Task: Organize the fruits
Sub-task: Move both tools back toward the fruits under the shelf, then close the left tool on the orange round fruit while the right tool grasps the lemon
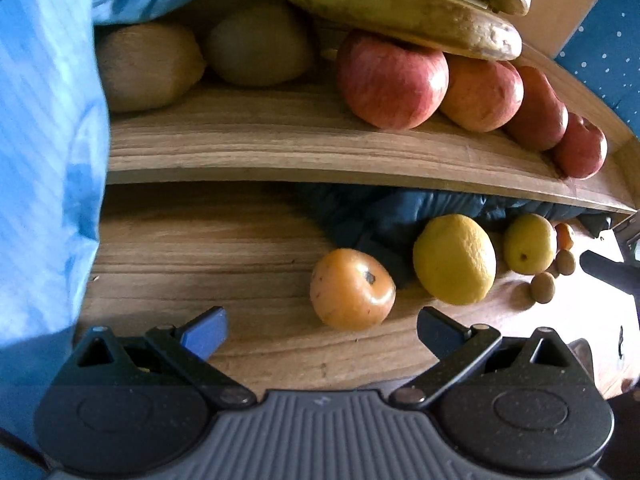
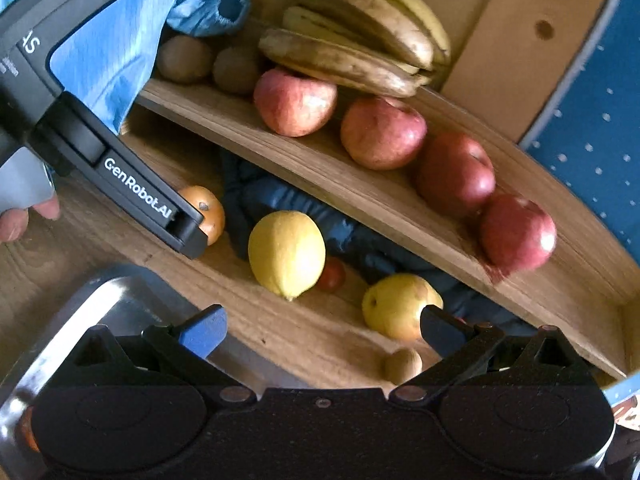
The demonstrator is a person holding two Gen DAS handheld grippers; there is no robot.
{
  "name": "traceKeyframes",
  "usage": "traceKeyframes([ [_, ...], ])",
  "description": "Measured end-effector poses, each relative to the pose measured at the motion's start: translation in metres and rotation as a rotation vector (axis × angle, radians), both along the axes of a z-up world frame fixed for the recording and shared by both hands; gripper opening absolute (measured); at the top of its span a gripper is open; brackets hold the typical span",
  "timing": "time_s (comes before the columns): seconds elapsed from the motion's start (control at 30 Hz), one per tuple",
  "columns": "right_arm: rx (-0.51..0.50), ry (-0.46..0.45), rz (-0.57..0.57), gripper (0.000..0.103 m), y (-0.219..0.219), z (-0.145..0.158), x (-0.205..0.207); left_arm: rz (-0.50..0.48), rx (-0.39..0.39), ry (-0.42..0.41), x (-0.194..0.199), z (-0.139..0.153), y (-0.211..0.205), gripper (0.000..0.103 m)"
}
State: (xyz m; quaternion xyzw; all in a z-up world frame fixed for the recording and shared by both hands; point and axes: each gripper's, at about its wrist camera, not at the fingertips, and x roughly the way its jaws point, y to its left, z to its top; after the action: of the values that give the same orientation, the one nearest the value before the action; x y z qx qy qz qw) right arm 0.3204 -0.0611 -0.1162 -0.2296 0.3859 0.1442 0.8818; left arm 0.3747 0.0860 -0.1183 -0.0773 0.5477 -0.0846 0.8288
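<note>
- While I hold both rigs at the wooden shelf (image 1: 280, 144), bananas (image 1: 400, 4) and apples (image 1: 392, 80) occupy its upper tier.
- Below: lemon (image 1: 454, 260), persimmon (image 1: 352, 288).
- Left claw (image 1: 322, 332): released, empty, near the persimmon.
- Right claw (image 2: 322, 330): released, empty.

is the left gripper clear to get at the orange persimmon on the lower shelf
Probably yes: the left gripper is open and empty, with the persimmon just ahead on the lower shelf and nothing between them.

White "GenRobot.AI" along the black body of the left gripper (image 2: 188, 236), partial white letters higher up, unreadable
</note>
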Motion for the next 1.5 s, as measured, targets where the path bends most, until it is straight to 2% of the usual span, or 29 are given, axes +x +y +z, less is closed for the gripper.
traceKeyframes([
  [0.2, -0.074, -0.005, 0.054, 0.096, 0.012, -0.015, 0.020, 0.004, -0.048, -0.001, 0.008, -0.010, 0.004, 0.102],
  [0.27, -0.073, -0.001, 0.068, 0.094, 0.013, -0.017, 0.026, 0.007, -0.069, -0.002, 0.009, -0.013, 0.006, 0.095],
  [0.37, -0.069, -0.011, 0.080, 0.083, 0.015, -0.018, 0.032, -0.003, -0.099, -0.009, 0.011, -0.016, 0.008, 0.087],
  [0.53, -0.042, -0.015, 0.107, 0.078, 0.021, -0.019, 0.035, -0.008, -0.144, -0.019, 0.007, -0.013, 0.011, 0.077],
  [0.67, -0.039, 0.007, 0.122, 0.073, 0.024, -0.023, 0.039, -0.010, -0.156, -0.017, 0.011, -0.012, 0.012, 0.062],
  [0.87, -0.023, 0.026, 0.135, 0.059, 0.028, -0.026, 0.044, -0.019, -0.182, -0.007, 0.013, -0.011, 0.022, 0.053],
  [1.37, -0.018, 0.014, 0.123, 0.056, 0.029, -0.026, 0.032, 0.025, -0.160, 0.009, 0.002, -0.005, 0.019, 0.050],
  [1.5, 0.013, 0.010, 0.095, 0.056, 0.023, -0.020, 0.023, 0.020, -0.159, 0.001, -0.007, 0.000, 0.014, 0.049],
])
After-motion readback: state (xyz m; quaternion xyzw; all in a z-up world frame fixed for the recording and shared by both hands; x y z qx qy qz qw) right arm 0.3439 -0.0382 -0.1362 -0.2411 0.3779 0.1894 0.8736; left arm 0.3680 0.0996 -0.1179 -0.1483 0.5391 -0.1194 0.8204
